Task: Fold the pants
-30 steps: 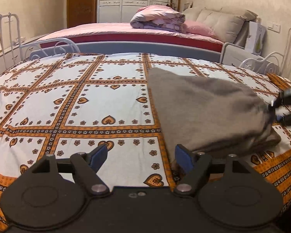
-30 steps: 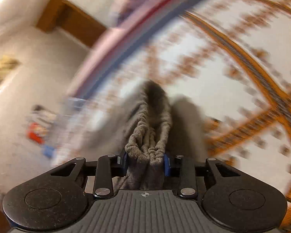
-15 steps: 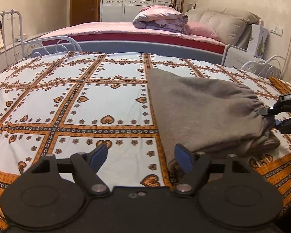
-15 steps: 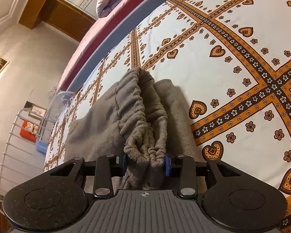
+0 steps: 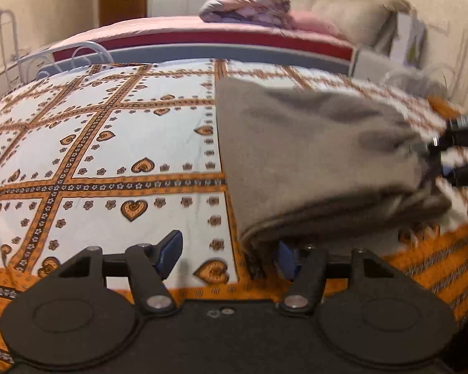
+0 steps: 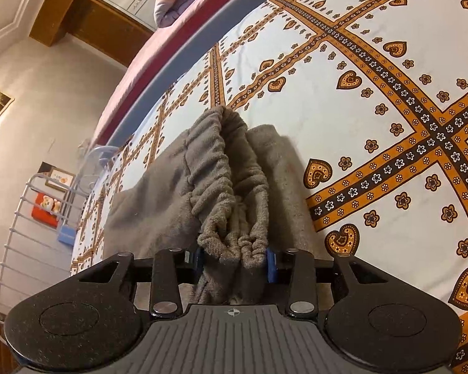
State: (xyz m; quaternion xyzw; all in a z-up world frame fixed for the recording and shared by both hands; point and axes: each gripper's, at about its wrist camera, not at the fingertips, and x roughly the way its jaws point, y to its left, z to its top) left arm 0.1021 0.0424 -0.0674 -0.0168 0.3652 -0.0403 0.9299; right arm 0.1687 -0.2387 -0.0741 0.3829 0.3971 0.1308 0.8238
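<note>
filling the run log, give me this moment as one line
stage: mid-fold | left gripper: closing at pants corner, no grip | right gripper: shut on waistband | pants: on bed

A bed spread with a white cotton sheet (image 5: pixel 146 143) printed in orange-and-black bands and small hearts is stretching out ahead of both sets of tongs. A folded pair of grey fleecy pants (image 5: pixel 312 155) is lying directly on it, ahead and to the right of the left tongs, its gathered elastic waistband (image 6: pixel 234 187) reaching back between the right tongs' blue pads.
</note>
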